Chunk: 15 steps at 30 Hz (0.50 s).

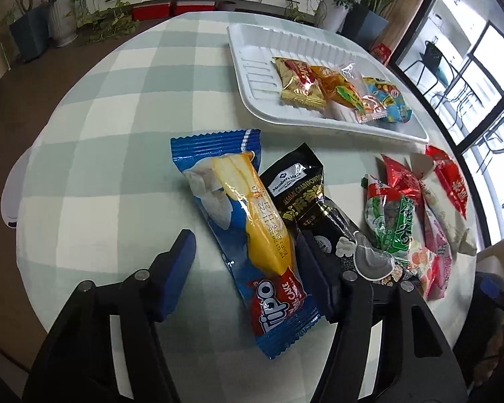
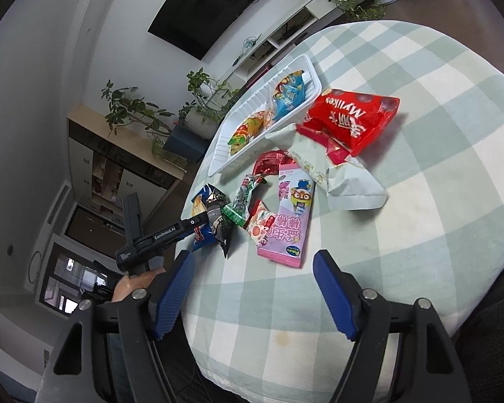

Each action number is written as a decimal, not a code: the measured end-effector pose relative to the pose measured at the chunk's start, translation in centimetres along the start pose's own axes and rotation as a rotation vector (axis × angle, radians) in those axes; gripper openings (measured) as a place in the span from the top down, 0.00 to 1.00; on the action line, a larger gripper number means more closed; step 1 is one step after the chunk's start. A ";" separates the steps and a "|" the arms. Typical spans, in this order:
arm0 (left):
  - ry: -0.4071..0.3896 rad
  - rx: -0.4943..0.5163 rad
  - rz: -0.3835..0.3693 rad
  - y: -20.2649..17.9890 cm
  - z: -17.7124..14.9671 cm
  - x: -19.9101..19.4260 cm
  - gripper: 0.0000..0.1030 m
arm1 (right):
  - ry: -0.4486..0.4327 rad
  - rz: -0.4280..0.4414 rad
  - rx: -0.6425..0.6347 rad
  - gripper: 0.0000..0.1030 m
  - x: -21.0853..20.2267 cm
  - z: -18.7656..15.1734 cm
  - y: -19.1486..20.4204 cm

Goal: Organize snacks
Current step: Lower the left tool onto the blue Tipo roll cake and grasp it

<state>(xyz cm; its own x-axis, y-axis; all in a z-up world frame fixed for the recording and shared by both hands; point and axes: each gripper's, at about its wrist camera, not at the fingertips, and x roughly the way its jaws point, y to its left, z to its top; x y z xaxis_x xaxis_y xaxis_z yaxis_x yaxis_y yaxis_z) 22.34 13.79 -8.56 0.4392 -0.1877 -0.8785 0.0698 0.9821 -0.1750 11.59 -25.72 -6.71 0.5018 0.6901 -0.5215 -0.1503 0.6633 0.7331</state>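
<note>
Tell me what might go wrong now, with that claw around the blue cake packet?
The left claw straddles the blue cake packet, but its right finger sits against the black sesame packet, so closing could pinch or drag both. The slick wrapper may also slip out on the way to the white tray.

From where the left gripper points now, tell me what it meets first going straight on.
Most likely the blue cake packet, lying between the left gripper's open jaws. The black sesame packet sits just beside it; depth is unclear.
</note>
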 end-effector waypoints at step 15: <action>0.010 0.183 0.086 -1.2 0.8 1.0 0.70 | 0.028 -0.204 -0.171 0.26 2.1 -0.3 2.2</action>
<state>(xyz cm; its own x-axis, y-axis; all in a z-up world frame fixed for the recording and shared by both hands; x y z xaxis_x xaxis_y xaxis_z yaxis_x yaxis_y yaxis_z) 23.42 12.40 -8.88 0.4413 -0.1022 -0.8915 0.1947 0.9807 -0.0161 12.04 -22.75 -6.33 0.5134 0.5435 -0.6641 -0.1916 0.8270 0.5286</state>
